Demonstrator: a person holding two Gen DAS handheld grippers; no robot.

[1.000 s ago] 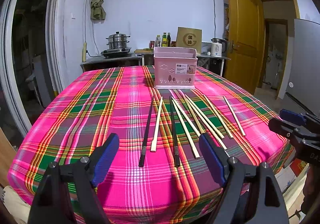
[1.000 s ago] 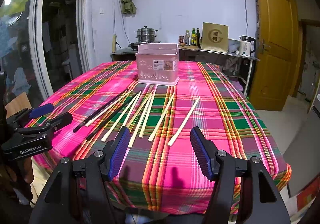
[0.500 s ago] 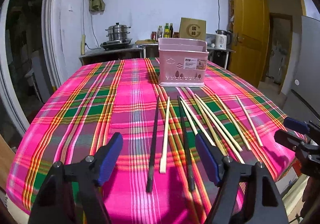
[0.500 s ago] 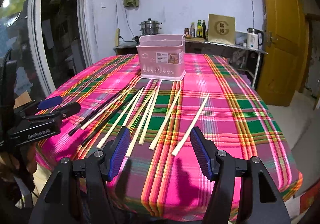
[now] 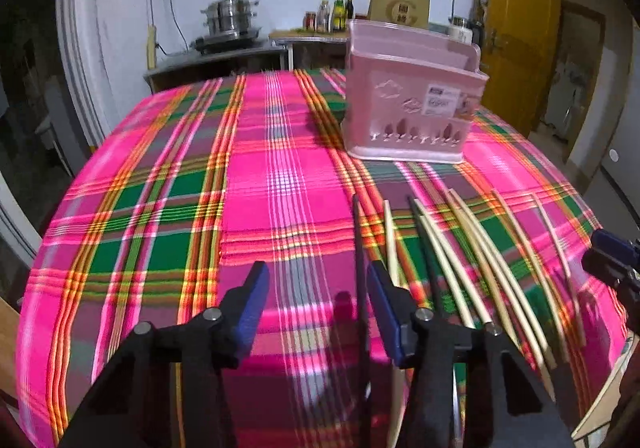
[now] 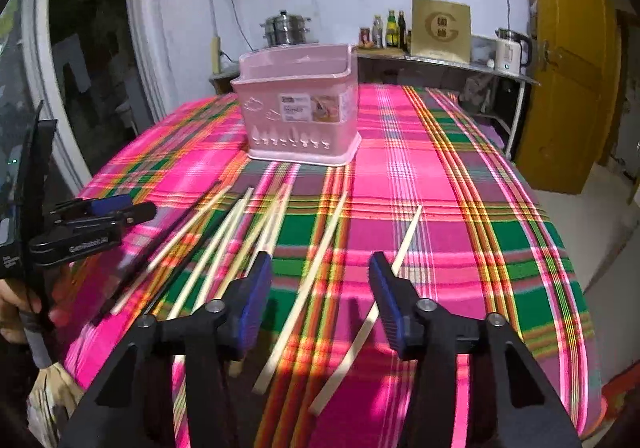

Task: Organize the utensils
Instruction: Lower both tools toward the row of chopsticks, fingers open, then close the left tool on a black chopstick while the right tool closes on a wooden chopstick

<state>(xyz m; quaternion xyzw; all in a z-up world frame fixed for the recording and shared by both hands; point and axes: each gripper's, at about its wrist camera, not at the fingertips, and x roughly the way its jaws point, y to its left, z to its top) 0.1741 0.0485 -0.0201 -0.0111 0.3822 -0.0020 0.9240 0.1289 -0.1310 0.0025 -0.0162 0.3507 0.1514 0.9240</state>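
Several chopsticks lie in a row on the pink plaid tablecloth (image 5: 160, 208): a black chopstick (image 5: 359, 248) at the left, pale ones (image 5: 472, 248) beside it. A pink plastic utensil holder (image 5: 408, 104) stands behind them; it also shows in the right wrist view (image 6: 300, 120). My left gripper (image 5: 316, 300) is open and empty, low over the cloth, with the black chopstick just inside its right finger. My right gripper (image 6: 320, 296) is open and empty over two pale chopsticks (image 6: 320, 268), with the rightmost one (image 6: 404, 240) by its right finger.
The table's near edge is close under both grippers. The left gripper shows at the left of the right wrist view (image 6: 92, 224). Behind the table stand a counter with a steel pot (image 6: 286, 28), bottles and a kettle (image 6: 512, 52), and a yellow door (image 6: 568, 60).
Both grippers have moved forward and lower over the table. The left gripper has shifted left, so the black chopstick now lies at its right finger. The jaws stay open.
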